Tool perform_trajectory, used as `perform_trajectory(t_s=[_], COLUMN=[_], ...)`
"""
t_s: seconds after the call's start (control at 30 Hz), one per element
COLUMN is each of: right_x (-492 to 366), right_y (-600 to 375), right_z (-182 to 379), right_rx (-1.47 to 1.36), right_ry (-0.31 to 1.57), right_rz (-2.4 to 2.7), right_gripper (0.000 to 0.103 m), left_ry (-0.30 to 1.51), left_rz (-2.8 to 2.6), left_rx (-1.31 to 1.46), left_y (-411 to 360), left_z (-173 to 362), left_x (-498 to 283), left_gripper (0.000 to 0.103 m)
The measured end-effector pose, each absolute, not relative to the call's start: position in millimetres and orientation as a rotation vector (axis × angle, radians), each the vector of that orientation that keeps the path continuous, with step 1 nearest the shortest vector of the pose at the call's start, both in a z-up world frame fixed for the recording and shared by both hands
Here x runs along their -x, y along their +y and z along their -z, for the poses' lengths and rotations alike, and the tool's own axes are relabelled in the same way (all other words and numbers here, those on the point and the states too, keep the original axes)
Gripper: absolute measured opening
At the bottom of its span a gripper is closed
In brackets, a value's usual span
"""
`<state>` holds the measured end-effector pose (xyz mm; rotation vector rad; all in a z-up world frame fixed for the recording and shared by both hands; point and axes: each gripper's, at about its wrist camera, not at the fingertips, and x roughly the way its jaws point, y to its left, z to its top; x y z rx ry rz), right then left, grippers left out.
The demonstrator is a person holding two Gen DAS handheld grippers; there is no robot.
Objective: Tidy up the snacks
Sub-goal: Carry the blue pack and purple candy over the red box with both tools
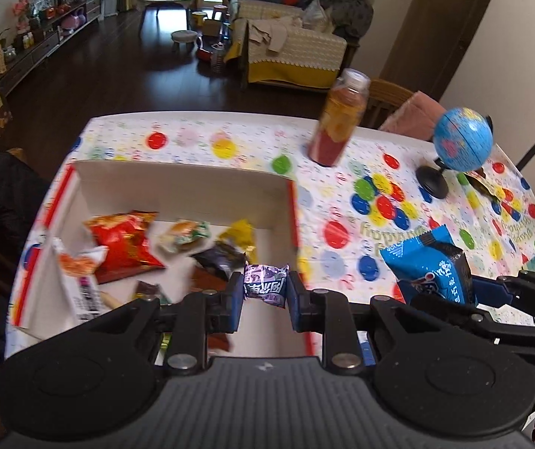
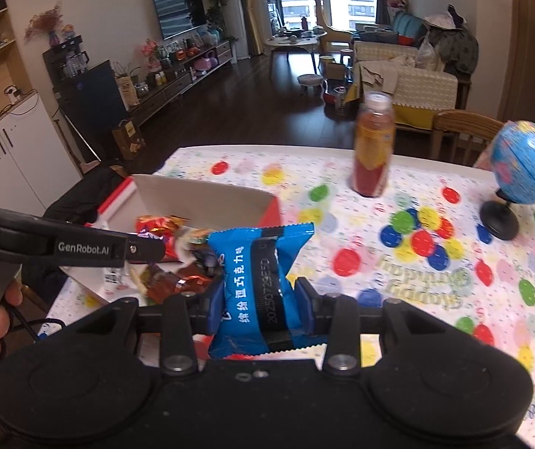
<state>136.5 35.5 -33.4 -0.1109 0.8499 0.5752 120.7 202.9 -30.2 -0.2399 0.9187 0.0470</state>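
A white cardboard box (image 1: 177, 191) with red trim sits on the table's left side and holds several snack packets, among them a red chip bag (image 1: 125, 243). My left gripper (image 1: 265, 292) is shut on a small purple snack packet (image 1: 265, 286) above the box's right part. My right gripper (image 2: 260, 299) is shut on a blue snack packet (image 2: 260, 273), held just right of the box; it also shows in the left wrist view (image 1: 432, 269). The box (image 2: 200, 196) lies to the left in the right wrist view, with the left gripper's arm (image 2: 80, 249) over it.
A juice bottle (image 1: 338, 123) stands at the table's far edge, and it also shows in the right wrist view (image 2: 374, 146). A small blue globe (image 1: 462, 142) on a black stand is at the far right. The tablecloth (image 1: 342, 202) has coloured dots. A wooden chair (image 2: 462, 131) stands behind the table.
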Motion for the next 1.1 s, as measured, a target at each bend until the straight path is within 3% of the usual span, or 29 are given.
perform_trajectory(t_s=[0.57, 1.1], right_x=[-145, -201], right_y=[133, 182], right_z=[57, 116], right_rx=[0.108, 0.175], right_ry=[0.892, 0.97], right_rz=[-0.569, -0.522], right_gripper=[0.038, 0.038], left_ry=[0.945, 1.052], left_rz=[-0.131, -0.084], left_rx=[0.259, 0.212], left_y=[315, 326], left_z=[46, 107], left_x=[-118, -165], left_gripper=[0.024, 0.024])
